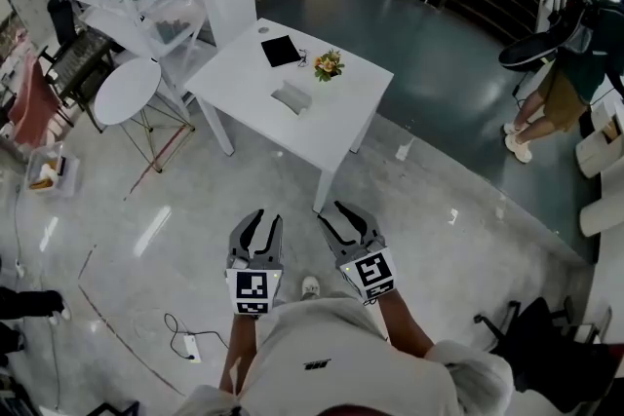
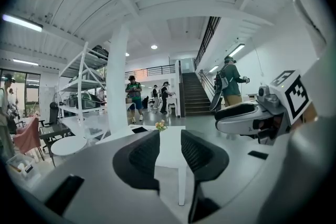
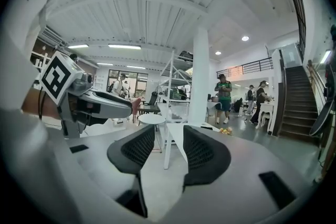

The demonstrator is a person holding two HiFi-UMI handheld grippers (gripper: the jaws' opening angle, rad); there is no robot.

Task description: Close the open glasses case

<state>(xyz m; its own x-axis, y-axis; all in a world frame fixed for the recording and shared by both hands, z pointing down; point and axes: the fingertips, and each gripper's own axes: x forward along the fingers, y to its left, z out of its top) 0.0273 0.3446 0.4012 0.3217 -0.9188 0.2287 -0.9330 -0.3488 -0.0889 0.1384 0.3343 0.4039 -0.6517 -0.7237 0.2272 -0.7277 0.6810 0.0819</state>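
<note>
Head view: glasses case (image 1: 292, 96) lies on white table (image 1: 356, 107), well apart from left gripper (image 1: 266, 221) and right gripper (image 1: 334, 215); both jaws spread, holding nothing.

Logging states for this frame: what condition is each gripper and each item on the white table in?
Left gripper: open, empty, above the floor.
Right gripper: open, empty, above the floor.
Pale grey glasses case: lying on the white square table, untouched; lid position too small to tell.
Flat black square item: lying flat on the table.
Small orange flower bunch: upright on the table.
</note>
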